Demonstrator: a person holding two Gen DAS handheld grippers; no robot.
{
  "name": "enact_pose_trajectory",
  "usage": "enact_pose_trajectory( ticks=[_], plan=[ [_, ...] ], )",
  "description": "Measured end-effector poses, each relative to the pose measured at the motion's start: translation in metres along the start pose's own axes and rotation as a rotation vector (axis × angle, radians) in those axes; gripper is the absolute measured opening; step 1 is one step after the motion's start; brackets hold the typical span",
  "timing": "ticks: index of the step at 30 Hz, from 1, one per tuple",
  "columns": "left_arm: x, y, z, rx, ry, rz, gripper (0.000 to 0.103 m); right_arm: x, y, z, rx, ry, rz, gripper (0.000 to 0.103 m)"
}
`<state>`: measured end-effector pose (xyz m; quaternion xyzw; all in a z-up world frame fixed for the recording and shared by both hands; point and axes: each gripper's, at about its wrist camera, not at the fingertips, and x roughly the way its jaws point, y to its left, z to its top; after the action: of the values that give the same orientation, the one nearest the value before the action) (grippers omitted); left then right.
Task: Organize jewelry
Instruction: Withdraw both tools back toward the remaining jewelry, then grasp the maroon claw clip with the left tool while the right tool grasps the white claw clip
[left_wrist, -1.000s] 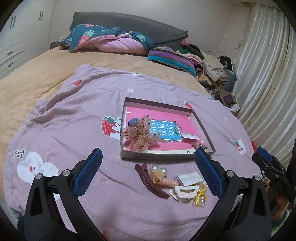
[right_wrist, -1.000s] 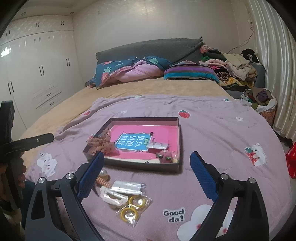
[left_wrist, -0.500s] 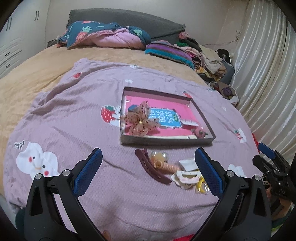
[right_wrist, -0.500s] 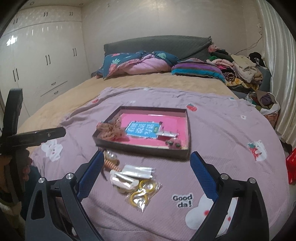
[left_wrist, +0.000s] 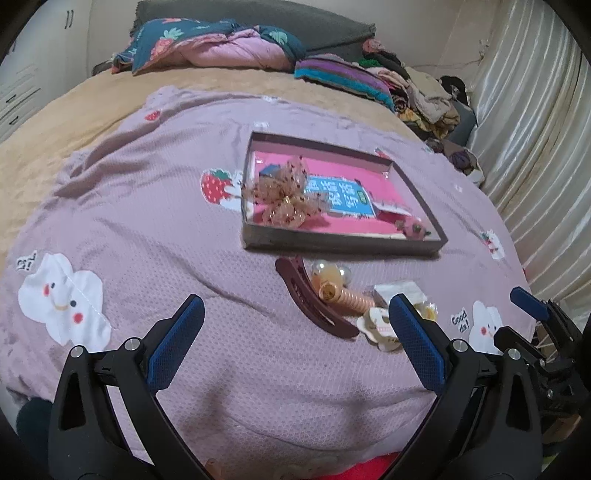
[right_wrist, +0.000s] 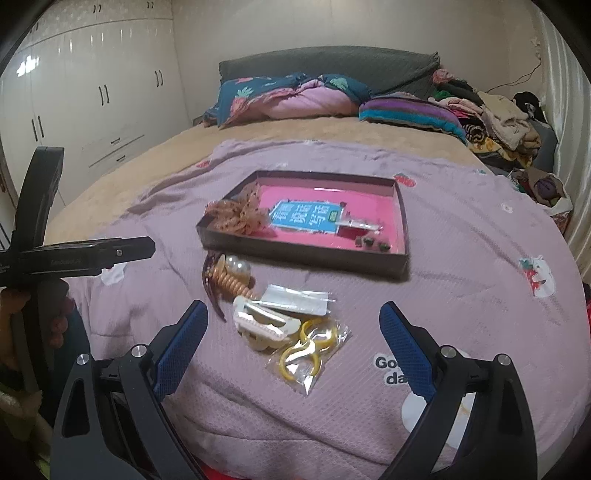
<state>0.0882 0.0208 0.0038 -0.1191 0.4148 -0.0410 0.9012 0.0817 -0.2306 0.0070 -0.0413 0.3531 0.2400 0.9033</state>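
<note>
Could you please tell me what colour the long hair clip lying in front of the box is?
Dark maroon hair clip, clearest in the left wrist view.

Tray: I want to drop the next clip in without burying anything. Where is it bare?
Tray: bare pink along the far wall and right side, beyond the blue label. Crowded: the bow fills the near-left corner; a packet and small studs sit near-right.

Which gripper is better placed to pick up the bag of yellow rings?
Right. The bag lies centred between the right gripper's open fingers, whereas the left gripper faces the maroon clip.
</note>
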Motion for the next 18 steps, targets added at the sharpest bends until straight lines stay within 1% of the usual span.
enact_pose_trajectory(
  ticks=[2,7,10,15,18],
  plan=[
    [0.007,-0.001,-0.004,0.003,0.021,-0.012,0.093,0.005,0.001,-0.003,-0.001,0.013,0.007,0.093],
    [0.029,-0.004,-0.012,0.005,0.073,-0.01,0.093,0.015,0.002,-0.01,-0.007,0.039,0.01,0.093],
    [0.042,-0.004,-0.016,-0.009,0.105,-0.022,0.093,0.02,0.0,-0.013,0.0,0.054,0.012,0.093],
    [0.064,-0.007,-0.018,-0.027,0.159,-0.053,0.085,0.026,-0.004,-0.017,0.01,0.066,0.014,0.093],
    [0.074,-0.01,-0.016,-0.041,0.182,-0.068,0.084,0.031,-0.005,-0.019,0.01,0.076,0.013,0.093]
  ],
)
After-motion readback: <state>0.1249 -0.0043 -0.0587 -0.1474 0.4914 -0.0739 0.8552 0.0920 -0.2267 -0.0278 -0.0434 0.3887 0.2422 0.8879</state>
